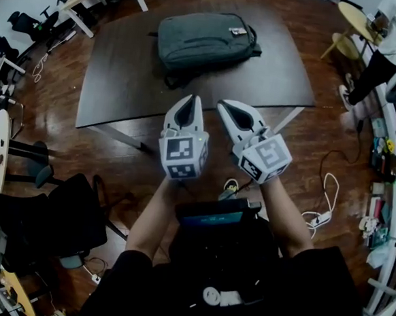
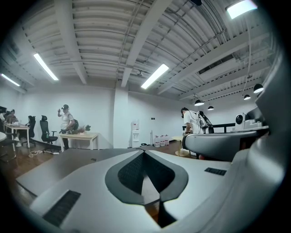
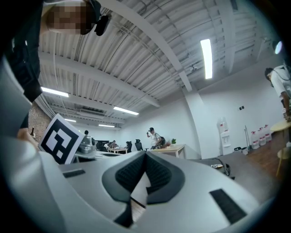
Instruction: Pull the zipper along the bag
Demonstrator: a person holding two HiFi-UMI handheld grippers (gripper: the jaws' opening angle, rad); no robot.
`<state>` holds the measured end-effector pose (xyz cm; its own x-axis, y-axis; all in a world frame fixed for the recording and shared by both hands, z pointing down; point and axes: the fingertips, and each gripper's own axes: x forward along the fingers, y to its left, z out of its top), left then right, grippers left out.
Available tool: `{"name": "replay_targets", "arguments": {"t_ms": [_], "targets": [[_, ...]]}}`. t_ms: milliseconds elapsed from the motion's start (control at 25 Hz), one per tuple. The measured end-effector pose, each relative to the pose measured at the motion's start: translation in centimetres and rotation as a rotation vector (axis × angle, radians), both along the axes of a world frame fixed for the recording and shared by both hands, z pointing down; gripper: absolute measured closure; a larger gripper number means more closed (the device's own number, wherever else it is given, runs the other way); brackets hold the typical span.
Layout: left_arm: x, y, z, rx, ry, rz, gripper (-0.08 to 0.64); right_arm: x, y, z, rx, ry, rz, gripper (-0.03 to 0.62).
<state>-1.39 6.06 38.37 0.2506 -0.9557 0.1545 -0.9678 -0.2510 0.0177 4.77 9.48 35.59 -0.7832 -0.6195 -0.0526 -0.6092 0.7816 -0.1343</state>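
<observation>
Left hand-held gripper [image 1: 192, 99]: jaws together, nothing between them. Right hand-held gripper [image 1: 222, 105]: jaws together, likewise empty. Both are held level at the near edge of the table [image 1: 122, 86], well apart from the bag [image 1: 204, 42].

The bag lies flat toward the table's far side. Its long axis runs left to right in the head view, apparently top end rightward. Zipper too small to make out.

Judged: pull not yet begun; approach and grasp outstanding.

The left gripper [image 1: 192, 99] and right gripper [image 1: 222, 105] are 2 white, tapering plastic shells lined with dark ribbed pads [image 2: 132, 173]. Each carries a cube [image 1: 182, 156] of black-and-white square markers at its back. The person wears a black top [image 1: 297, 291] with short sleeves.
</observation>
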Motion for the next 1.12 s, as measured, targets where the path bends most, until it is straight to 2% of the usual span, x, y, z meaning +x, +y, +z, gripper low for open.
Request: {"name": "replay_targets", "arguments": {"t_ms": [320,560,840,1120], "targets": [[-2.0,5.7,-1.4,0.004,0.058,0.020,0.557,-2.5,5.9,-0.9,0.023,0.046,0.022,0.588],[-2.2,9.4,-1.8,0.007,0.094,0.039,0.557,-2.4,9.3,-1.6,0.021,0.062,0.068,0.588],[-2.5,12.2,-2.2,0.028,0.083,0.037,0.557,-2.5,11.2,-1.5,-0.013,0.068,0.131,0.588],[-3.3,13.1,-2.1,0.015,0.092,-0.022,0.557,-1.5,11.6,-0.2,-0.042,0.092,0.167,0.589]]}}
